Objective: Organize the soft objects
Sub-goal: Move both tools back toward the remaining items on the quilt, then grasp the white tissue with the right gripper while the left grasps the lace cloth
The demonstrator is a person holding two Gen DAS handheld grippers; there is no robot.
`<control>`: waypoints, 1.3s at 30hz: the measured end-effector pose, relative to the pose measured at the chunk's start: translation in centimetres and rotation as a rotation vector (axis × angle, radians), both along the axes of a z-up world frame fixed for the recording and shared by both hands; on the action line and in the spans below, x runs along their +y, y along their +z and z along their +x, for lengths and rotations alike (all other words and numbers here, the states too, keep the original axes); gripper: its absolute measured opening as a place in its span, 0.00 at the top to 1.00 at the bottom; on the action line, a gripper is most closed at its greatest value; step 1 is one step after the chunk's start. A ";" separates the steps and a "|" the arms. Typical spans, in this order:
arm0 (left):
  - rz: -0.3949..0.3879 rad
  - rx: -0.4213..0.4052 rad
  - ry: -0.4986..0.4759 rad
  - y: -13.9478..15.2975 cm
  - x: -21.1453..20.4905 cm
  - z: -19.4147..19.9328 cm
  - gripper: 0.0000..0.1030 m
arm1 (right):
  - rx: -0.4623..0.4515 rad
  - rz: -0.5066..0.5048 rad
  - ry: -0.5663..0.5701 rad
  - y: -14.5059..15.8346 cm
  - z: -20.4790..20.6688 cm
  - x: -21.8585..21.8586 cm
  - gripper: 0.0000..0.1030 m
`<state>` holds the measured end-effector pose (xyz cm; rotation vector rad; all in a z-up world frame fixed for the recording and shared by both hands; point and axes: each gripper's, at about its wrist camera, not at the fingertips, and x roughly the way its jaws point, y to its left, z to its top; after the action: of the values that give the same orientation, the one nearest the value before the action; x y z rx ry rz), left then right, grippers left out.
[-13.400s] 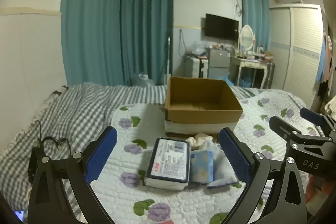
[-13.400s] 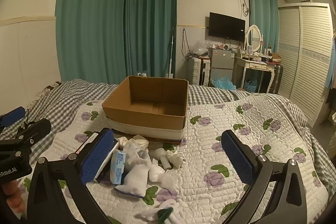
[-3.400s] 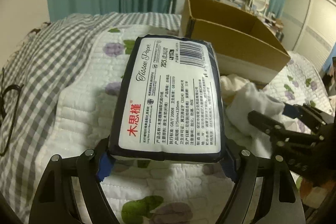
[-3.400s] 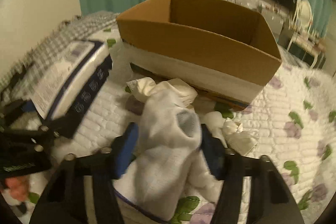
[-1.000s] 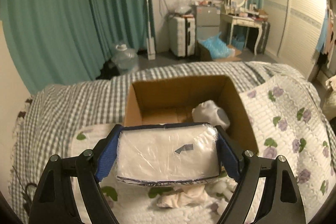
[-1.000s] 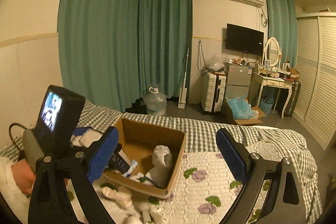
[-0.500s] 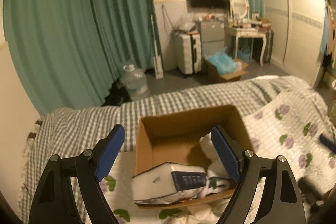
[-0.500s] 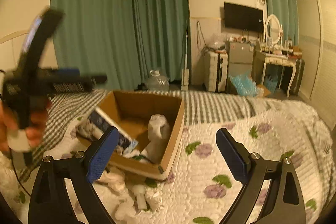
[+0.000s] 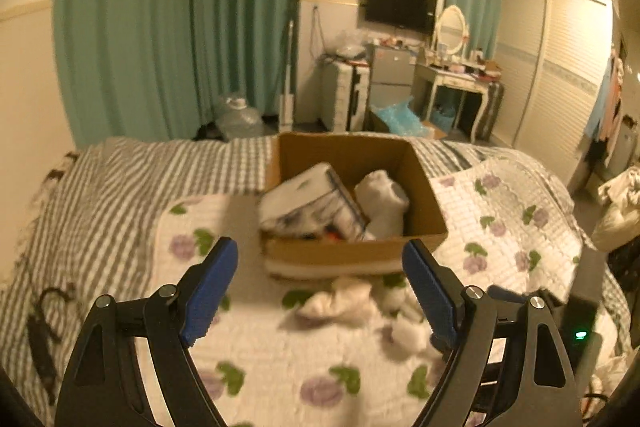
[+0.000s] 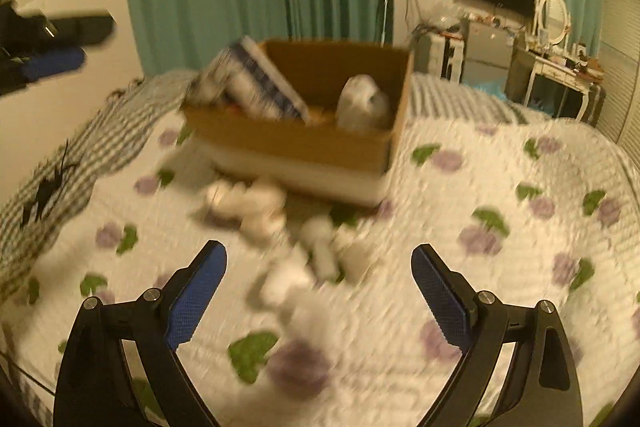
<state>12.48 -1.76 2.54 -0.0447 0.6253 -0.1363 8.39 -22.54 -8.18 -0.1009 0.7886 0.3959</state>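
Note:
A brown cardboard box (image 9: 360, 253) (image 10: 296, 141) stands on the flowered quilt (image 9: 256, 359). In it a tissue pack (image 9: 308, 205) (image 10: 250, 83) leans tilted, beside a white sock (image 9: 382, 197) (image 10: 362, 103). Several white socks (image 9: 344, 297) (image 10: 256, 205) lie on the quilt in front of the box. My left gripper (image 9: 320, 291) is open and empty, back from the box. My right gripper (image 10: 318, 293) is open and empty, low over the loose socks. The left gripper also shows at the right wrist view's left edge (image 10: 52, 63).
A grey checked blanket (image 9: 100, 203) covers the bed's left side, with a black cable (image 9: 44, 331) on it. Teal curtains (image 9: 180, 19), a TV, a dressing table (image 9: 456, 83) and a wardrobe stand beyond the bed.
The left gripper has let go of the tissue pack, which now leans in the box, and pulled back. The right gripper has dropped down toward the loose socks on the quilt.

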 end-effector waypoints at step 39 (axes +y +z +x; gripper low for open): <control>0.065 0.199 -0.108 -15.7 -4.8 5.9 0.19 | 0.092 -0.008 -0.039 -4.4 7.3 -0.3 0.72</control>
<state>18.36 -6.51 -13.16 0.0387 0.8311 -0.2179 15.70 -22.83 -12.58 -0.0751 0.8813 0.3629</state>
